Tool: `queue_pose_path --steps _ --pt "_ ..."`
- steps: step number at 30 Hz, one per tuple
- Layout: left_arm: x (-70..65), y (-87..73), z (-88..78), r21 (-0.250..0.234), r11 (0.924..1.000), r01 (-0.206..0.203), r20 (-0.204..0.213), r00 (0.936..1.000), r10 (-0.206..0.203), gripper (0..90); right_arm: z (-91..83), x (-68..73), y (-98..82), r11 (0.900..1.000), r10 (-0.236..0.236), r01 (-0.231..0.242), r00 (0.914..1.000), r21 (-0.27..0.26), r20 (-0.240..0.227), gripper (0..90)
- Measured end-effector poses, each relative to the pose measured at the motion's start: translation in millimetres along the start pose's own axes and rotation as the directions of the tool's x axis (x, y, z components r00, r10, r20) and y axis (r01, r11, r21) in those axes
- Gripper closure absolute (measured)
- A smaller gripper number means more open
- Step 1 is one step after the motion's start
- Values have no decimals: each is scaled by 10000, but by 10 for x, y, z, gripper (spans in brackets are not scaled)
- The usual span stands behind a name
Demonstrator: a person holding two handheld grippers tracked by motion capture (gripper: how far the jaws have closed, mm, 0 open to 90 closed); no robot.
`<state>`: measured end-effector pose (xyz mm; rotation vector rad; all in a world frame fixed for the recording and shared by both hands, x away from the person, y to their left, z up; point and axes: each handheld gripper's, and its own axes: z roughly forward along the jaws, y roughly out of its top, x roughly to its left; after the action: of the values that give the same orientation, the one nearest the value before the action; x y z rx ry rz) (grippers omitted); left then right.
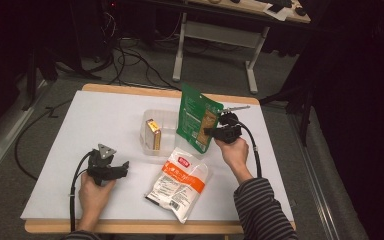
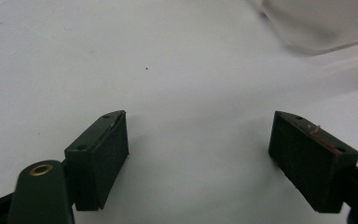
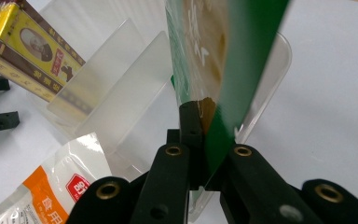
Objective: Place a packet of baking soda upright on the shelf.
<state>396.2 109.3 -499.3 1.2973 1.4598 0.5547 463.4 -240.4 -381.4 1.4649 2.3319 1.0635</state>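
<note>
Dim room, light falling mostly on the near table [image 1: 105, 125], its white top sitting on a pale wood board showing at the edges. Grey carpeted floor [image 1: 145, 70] lying all around. Black cables [image 1: 130, 60] trailing across the floor at 11 o'clock. A second desk [image 1: 240, 12] standing at 12 o'clock, white metal legs, wood top, small items resting on it. Surroundings at 3 and 9 o'clock fading into darkness.

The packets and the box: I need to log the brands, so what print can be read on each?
White and orange bag: red badge and white characters, beginning "食用", the rest cut off.
Yellow box: a portrait and characters, too blurred to read.
Green pouch: print too small and blurred to read.
</note>
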Motion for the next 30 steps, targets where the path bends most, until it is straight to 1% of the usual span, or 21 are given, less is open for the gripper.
queue_pose_path --steps 2,7,12,15,18,19,22,25,26,28,29,30 --pt "0 1 -1 20 10000 -10 -9 10000 10 203 1 13 -3 10000 -76 76 10000 20 39 900" --pt "1 0 -2 25 10000 -22 -10 10000 22 203 6 4 -22 10000 -28 27 10000 70 49 900" --pt "2 1 -2 30 10000 -19 -9 10000 19 203 1 26 -24 9994 -357 357 9993 17 130 895" --pt "1 1 0 4 10000 3 1 10000 -3 203 -29 44 -42 9987 -483 486 9987 -179 178 835" --pt "1 0 0 3 10000 -4 0 10000 4 203 -42 31 -71 9985 -550 552 9981 -55 264 773" --pt "1 1 -2 27 10000 -18 -7 10000 18 203 -50 19 -78 9982 -590 592 9978 -63 286 766" --pt "1 1 -1 25 10000 -17 -8 10000 17 203 -97 1 -83 9982 -521 528 9983 -274 258 732" --pt "1 1 -2 26 10000 -19 -9 10000 19 203 -162 -8 -89 9978 -449 459 9988 -473 219 675" --pt "1 0 -2 25 10000 -18 -11 10000 18 203 -172 -11 -93 9974 -508 518 9985 -497 223 660" --pt "0 0 0 3 10000 -5 -2 10000 5 203 -202 -2 -114 9967 -598 615 9976 -521 344 634" --pt "0 0 0 4 10000 -4 -3 10000 4 204 -218 0 -135 9949 -730 760 9963 -661 462 628" --pt "1 1 -1 26 10000 -18 -10 10000 18 203 -230 3 -151 9945 -734 771 9958 -710 540 617"
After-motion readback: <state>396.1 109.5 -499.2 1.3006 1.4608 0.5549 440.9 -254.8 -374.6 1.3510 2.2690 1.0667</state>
